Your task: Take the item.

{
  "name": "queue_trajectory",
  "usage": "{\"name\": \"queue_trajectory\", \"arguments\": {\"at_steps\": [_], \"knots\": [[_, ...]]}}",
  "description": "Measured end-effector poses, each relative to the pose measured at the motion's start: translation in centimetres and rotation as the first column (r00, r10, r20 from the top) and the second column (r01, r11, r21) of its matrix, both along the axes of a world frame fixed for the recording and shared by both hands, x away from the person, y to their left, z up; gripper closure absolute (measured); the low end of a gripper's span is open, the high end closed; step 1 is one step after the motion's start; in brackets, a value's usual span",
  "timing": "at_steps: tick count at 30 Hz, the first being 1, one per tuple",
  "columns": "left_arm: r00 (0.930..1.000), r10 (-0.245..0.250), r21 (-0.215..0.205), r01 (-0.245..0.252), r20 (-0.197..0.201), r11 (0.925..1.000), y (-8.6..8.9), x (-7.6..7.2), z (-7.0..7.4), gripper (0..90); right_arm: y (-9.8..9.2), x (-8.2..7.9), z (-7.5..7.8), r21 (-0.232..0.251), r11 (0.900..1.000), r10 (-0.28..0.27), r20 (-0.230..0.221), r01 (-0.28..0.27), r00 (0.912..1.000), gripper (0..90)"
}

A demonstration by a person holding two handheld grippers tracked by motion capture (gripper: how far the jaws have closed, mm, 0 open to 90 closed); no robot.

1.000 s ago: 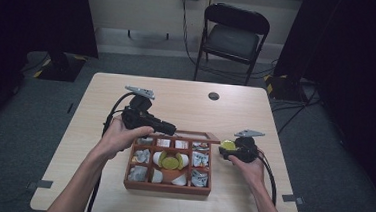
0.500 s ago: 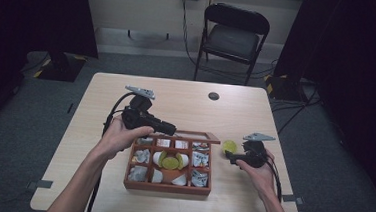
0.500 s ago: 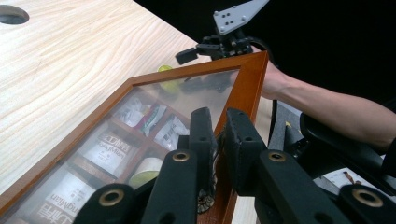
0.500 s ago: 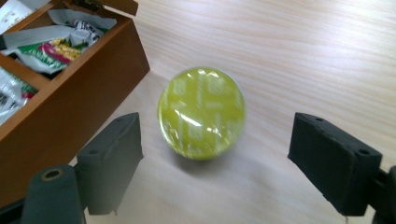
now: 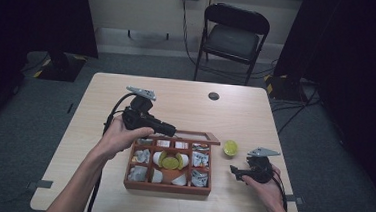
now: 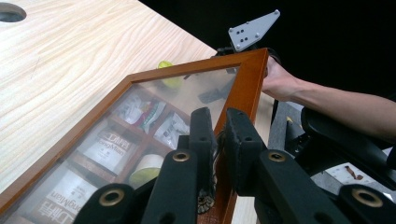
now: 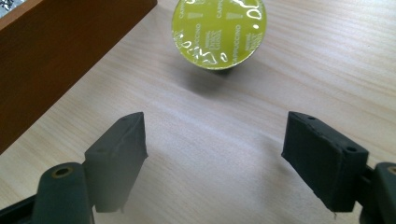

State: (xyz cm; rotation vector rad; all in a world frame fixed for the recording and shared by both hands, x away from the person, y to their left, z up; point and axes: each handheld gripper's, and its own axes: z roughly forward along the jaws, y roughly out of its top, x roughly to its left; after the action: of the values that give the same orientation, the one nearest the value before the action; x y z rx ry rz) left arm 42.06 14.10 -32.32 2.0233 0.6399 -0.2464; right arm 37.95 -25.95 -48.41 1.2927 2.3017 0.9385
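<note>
Lying just beyond the right gripper (image 7: 215,154) fingers, untouched: green capsule (image 7: 218,32)

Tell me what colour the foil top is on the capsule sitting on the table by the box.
Yellow-green foil with small pale lettering on the capsule; the right gripper view shows it best.

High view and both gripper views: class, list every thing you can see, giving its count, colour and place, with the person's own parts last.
Table: one, light wood, centre of room.
Wooden box: one, reddish-brown, on table near the person, compartments holding packets and capsules.
Glass lid: one, brown-framed, raised over the box.
Capsule: one, yellow-green, on table right of the box.
Folding chair: one, black, behind table.
Left gripper: black, shut on the lid's frame.
Right gripper: black, open, short of the capsule.
</note>
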Motion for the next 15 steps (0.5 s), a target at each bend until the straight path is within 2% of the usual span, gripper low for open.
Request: {"name": "queue_trajectory", "arguments": {"at_steps": [5, 10, 15], "knots": [[0.9998, 0.004, 0.022, -0.004, -0.017, 0.9997, -0.13, -0.29, -0.04, 81.7, 0.09, -0.09, -0.18, -0.003, 1.0, 0.001, 0.008, -0.001, 1.0, 23.4], [1.0, 0.004, 0.041, -0.004, -0.008, 0.9991, -0.3, -0.56, 0.02, 81.7, 0.32, -0.19, -0.53, -0.016, 1.0, 0.017, 0.0, -0.017, 0.9999, 24.2], [0.9999, -0.011, 0.06, 0.01, 0.004, 0.9981, -0.46, -0.94, -0.13, 81.7, 0.31, -0.19, -0.9, -0.034, 0.999, 0.008, 0.009, -0.008, 0.9999, 21.7]]}}
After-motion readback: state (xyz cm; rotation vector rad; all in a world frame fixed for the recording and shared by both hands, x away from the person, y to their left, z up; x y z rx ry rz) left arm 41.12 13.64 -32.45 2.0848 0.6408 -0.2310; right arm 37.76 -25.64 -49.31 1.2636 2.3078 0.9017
